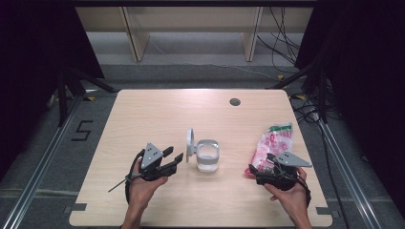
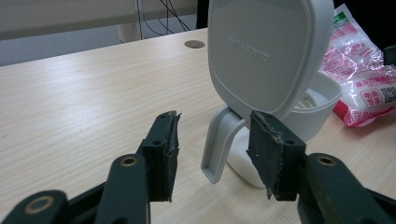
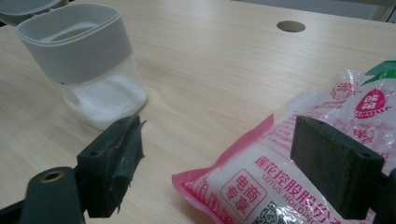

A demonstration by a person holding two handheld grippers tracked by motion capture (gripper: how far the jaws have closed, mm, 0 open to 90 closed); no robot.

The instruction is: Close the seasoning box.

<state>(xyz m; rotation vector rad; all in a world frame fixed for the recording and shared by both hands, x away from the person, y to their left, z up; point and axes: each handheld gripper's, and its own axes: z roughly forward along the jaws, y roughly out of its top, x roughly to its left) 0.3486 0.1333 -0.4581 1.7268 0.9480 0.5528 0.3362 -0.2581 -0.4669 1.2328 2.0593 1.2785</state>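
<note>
The soft, slippery bag (image 1: 273,145) lies on the worktop (image 1: 143,114) by the right tongs (image 3: 229,163) (wide open); better pinch its corner. Left tongs (image 2: 212,154) half-open near the jar (image 1: 207,156).

Black tongs (image 1: 174,157), grey triangular plates (image 1: 152,154)

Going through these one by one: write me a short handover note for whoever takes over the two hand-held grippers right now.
Left hand-held gripper: open, jaws either side of the container's grey handle, not pressing it.
Right hand-held gripper: open, jaws astride the near end of the pink-and-white bag, no grip.
Container: mid-table, lid flipped up, white grains in the bottom.
Done: lid open.
Left, probably: steady the container, grip the bag, pour.
</note>
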